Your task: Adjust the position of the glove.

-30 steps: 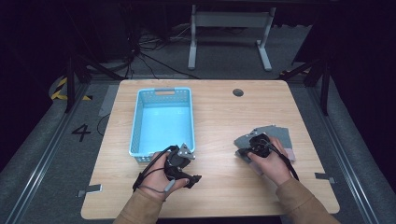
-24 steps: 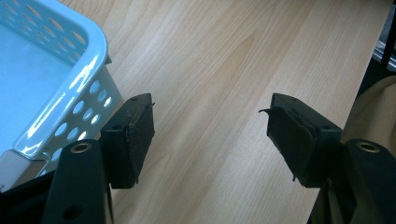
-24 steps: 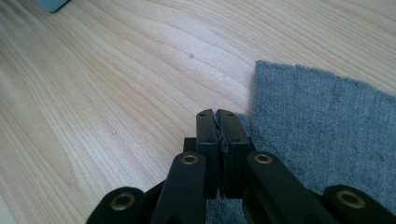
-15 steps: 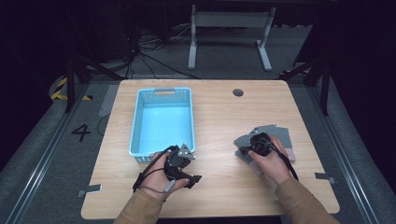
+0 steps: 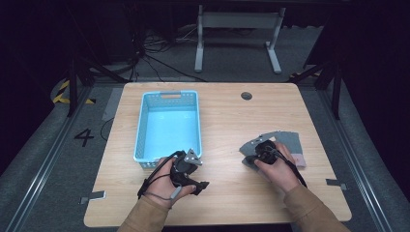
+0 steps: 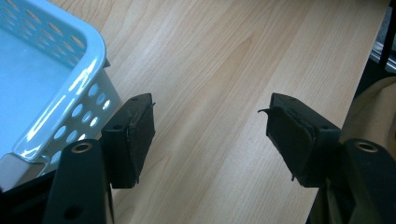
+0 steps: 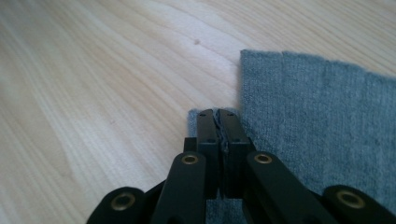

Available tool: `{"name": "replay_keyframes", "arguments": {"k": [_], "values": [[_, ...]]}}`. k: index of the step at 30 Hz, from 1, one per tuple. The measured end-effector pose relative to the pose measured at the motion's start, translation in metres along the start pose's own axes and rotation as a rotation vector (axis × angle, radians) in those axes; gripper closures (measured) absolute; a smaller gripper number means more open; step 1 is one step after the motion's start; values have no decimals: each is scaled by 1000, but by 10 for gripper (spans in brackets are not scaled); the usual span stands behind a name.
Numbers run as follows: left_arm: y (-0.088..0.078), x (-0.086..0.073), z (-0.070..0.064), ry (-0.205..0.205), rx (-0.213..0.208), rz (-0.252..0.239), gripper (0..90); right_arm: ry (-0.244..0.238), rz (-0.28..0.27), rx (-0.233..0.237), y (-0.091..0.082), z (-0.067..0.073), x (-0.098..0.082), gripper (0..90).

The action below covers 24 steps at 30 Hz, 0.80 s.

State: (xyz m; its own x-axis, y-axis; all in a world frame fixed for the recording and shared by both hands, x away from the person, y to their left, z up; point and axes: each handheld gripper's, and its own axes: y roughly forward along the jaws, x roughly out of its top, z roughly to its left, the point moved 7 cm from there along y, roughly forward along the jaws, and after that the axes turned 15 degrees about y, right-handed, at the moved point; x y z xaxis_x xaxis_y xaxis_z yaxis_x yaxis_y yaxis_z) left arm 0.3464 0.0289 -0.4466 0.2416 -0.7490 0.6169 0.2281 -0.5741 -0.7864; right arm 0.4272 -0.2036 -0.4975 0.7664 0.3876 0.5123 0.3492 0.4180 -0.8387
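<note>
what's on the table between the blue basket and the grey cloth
Nothing: in the high view only bare wooden table lies between the blue basket and the grey cloth.

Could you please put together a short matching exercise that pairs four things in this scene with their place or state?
Things:
1. basket
2. grey cloth
3. left gripper
4. right gripper

Places or states:
A. jaws wide apart over bare wood
B. light blue, nothing inside, on the table's left half
C. jaws pressed together at the edge of the cloth
D. lying flat near the table's right edge

Pairs: 1-B, 2-D, 3-A, 4-C
</note>
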Motion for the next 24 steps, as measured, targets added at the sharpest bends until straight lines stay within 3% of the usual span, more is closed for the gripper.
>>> {"name": "replay_keyframes", "arguments": {"k": [9,24], "values": [[3,6,0,11,-15,-6,328,-58,49,39,-4,17,-11,878],[13,21,0,58,-46,-5,326,-85,107,85,-14,30,-33,881]]}}
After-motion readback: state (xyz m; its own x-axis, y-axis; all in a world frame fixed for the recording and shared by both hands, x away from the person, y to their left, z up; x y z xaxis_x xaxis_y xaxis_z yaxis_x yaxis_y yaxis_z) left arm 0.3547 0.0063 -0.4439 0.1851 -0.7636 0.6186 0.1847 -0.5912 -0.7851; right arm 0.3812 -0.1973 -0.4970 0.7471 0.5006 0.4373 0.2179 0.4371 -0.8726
